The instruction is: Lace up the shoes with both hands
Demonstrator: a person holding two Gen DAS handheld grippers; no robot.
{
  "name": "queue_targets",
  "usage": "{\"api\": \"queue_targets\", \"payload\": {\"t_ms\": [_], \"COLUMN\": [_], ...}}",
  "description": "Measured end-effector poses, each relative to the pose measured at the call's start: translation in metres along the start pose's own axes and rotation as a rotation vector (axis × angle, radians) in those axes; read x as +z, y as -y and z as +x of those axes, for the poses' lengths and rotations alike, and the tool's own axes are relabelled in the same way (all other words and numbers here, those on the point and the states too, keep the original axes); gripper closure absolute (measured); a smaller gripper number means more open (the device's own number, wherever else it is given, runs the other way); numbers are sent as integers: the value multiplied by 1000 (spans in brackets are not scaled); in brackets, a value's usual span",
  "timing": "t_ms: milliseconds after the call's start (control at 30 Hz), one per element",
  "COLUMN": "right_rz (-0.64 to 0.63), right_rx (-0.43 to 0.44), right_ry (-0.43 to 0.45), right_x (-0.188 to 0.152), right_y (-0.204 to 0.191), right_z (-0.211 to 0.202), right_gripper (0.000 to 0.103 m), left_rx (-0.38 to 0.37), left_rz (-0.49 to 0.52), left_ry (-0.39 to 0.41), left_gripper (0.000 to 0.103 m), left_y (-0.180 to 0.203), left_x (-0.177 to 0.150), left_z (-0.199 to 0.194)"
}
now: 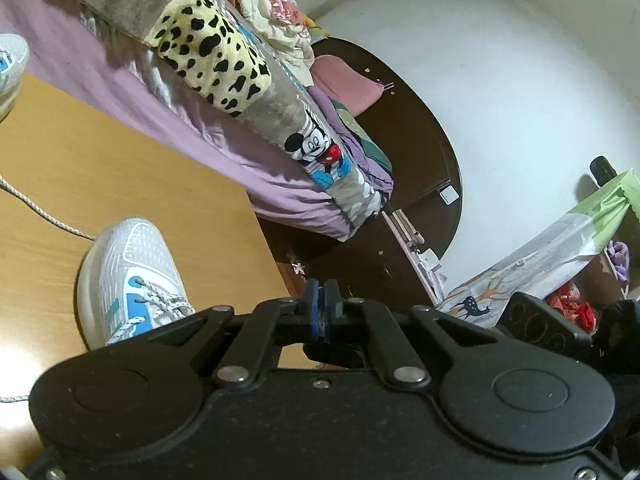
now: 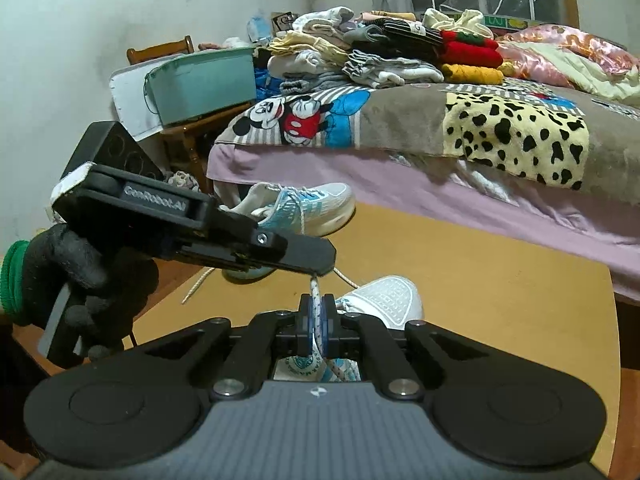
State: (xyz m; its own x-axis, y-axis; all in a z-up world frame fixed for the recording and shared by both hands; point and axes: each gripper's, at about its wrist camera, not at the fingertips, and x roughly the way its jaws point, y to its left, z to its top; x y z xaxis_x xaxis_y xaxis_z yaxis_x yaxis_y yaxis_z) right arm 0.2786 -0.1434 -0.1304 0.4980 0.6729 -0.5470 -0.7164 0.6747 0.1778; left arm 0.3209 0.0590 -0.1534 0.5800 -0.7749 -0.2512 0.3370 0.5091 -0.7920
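Observation:
A white and blue shoe (image 2: 394,298) lies on the wooden table (image 2: 500,300) just past my right gripper (image 2: 317,322). The right gripper is shut on its white speckled shoelace (image 2: 315,300). From there the lace runs straight up to the tip of my left gripper (image 2: 314,264), held by a black-gloved hand (image 2: 80,272); it looks shut on the lace. In the left wrist view the left gripper (image 1: 325,300) has its pads pressed together, with no lace visible there. The same shoe (image 1: 132,276) sits to its left. The second shoe (image 2: 304,208) lies farther back by the bed.
A bed with a purple sheet (image 2: 460,200) and a patchwork blanket (image 2: 516,140) borders the table's far side. Folded clothes (image 2: 384,56) are piled on the bed. A teal basin (image 2: 200,84) sits on a wooden chair at the back left. A loose lace (image 1: 40,212) trails across the table.

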Motion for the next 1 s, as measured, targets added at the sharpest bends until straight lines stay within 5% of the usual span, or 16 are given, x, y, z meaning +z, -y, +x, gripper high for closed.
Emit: {"api": "queue_targets", "payload": {"t_ms": [200,433,733,833,1000], "right_rz": [-3,10,47,58,65], "right_rx": [7,18,28,-26,-79], "right_ry": [-3,1,13,12,-6], "right_x": [0,1,1,3,6], "right_y": [-2,0,8,14,25], "right_z": [1,0,-3,-2,4], "right_gripper": [87,87,98,98,98], "left_rx": [8,10,36,135,274], "left_rz": [21,31,47,102,211], "left_ry": [-10,-16,-10,4,-64], "left_gripper": [103,103,100,76,73], "left_y": [2,3,4,2,0], "left_x": [-2,-3,2,7,4], "left_z": [2,3,-3,-16,-26]}}
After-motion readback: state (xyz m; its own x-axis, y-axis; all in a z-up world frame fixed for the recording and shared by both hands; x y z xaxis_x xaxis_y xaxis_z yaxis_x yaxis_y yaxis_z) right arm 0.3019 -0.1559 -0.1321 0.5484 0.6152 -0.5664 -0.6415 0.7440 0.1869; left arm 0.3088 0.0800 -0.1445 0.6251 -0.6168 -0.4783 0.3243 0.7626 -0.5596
